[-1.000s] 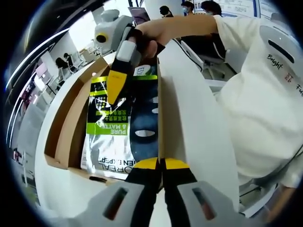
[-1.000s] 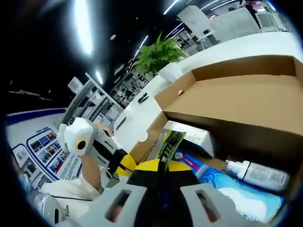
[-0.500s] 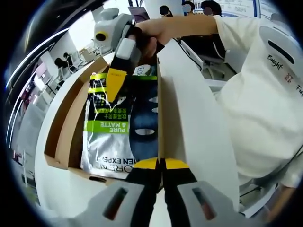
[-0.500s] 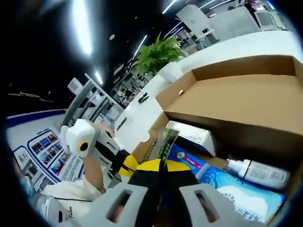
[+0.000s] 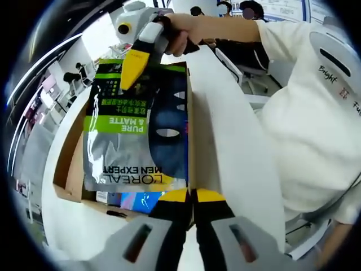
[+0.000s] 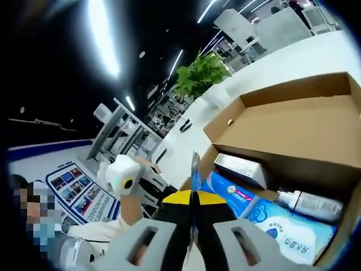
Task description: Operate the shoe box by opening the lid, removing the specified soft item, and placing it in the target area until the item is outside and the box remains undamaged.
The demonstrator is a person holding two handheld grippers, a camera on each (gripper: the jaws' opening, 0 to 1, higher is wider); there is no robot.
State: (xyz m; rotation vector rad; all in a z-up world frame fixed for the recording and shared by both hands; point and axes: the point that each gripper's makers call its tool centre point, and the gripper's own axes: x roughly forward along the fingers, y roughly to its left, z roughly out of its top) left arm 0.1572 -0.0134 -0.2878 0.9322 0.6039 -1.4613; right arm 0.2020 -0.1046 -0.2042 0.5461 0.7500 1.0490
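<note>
My left gripper [image 5: 192, 196] and right gripper [image 6: 193, 197] both show yellow-tipped black jaws on pale grey housings, and at three o'clock I see my white short-sleeved shirt [image 5: 307, 107] with black lettering.

Green, silver and navy pouch [image 5: 135, 130], brown box [image 6: 293, 127], white table [image 5: 225, 141], blue-and-white pack [image 6: 271, 217], yellow-tipped hand-held gripper [image 5: 134, 65]

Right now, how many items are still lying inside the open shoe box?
3 in the right gripper view: a white carton at the back, a blue soft pack in front, a white bottle beside it. More may be hidden under them.
</note>
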